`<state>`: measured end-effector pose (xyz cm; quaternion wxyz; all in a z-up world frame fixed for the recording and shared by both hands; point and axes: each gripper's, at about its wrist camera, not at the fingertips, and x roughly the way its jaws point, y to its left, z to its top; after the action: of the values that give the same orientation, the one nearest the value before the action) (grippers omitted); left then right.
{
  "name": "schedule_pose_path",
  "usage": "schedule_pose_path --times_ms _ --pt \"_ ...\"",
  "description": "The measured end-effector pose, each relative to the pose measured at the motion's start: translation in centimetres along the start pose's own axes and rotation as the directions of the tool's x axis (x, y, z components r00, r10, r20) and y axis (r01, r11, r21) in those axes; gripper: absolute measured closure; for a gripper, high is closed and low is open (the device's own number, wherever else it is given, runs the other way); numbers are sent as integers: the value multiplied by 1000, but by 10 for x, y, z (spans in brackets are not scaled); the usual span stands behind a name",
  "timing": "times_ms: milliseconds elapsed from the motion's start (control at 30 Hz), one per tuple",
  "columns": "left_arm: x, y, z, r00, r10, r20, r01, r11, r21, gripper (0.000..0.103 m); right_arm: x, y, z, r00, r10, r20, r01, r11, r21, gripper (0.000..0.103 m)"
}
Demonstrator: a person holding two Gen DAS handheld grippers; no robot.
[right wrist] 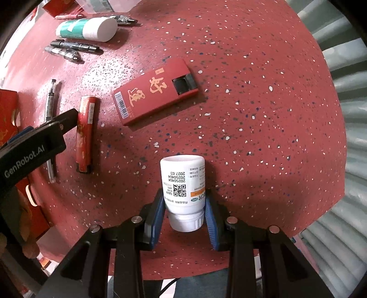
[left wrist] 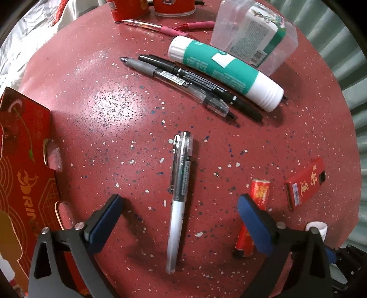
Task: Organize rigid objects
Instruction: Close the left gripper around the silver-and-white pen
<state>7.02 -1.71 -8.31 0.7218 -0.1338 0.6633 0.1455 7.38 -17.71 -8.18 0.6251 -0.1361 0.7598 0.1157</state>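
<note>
A clear pen with a white grip (left wrist: 180,194) lies on the red speckled table (left wrist: 103,103), its cap pointing away. My left gripper (left wrist: 179,199) hangs open over it, one blue pad on each side, neither touching the pen. In the right wrist view its black body (right wrist: 34,149) shows at the left edge. My right gripper (right wrist: 184,197) is shut on a white pill bottle (right wrist: 182,181), pads on its lower body near the cap, cap toward the camera. I cannot tell whether the bottle touches the table.
A red lighter (right wrist: 86,135) and a red cigarette box (right wrist: 154,91) lie between the grippers. Farther off are a teal glue stick (left wrist: 224,73), two dark pens (left wrist: 183,80), a clear plastic box (left wrist: 252,34), pink pens (left wrist: 165,27) and red cups (left wrist: 174,6). A red carton (left wrist: 23,172) stands left.
</note>
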Motion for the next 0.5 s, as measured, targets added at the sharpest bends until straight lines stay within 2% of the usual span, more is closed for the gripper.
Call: schedule_pose_path --times_ms 100,133,167,200,233,300,500 --pt "-9 -7 -4 1000 -7 6 7 1000 25 28 1 3 -1 1000 0 -2 0 1000 -10 68" --pt "-13 -9 -5 1000 -8 7 8 999 36 43 1 4 -1 1000 -1 -2 1 1000 -17 68" --pt "-16 -10 -6 1000 -10 5 9 999 38 69 2 5 -1 1000 -2 -2 2 1000 -28 69" --pt "-17 -9 -7 1000 -9 0 9 999 36 86 2 6 -2 1000 -3 -1 3 999 -38 69" --pt "-18 -7 -7 1000 -23 -16 24 999 28 93 1 7 -3 1000 -5 1 5 999 -47 69" --pt "-19 0 -10 996 -73 -41 72 997 -21 93 1 6 -6 1000 -1 -3 1 999 -54 69" --pt "-39 8 -32 993 -115 -30 114 993 -33 93 -18 -10 -14 999 43 10 -42 997 -59 69"
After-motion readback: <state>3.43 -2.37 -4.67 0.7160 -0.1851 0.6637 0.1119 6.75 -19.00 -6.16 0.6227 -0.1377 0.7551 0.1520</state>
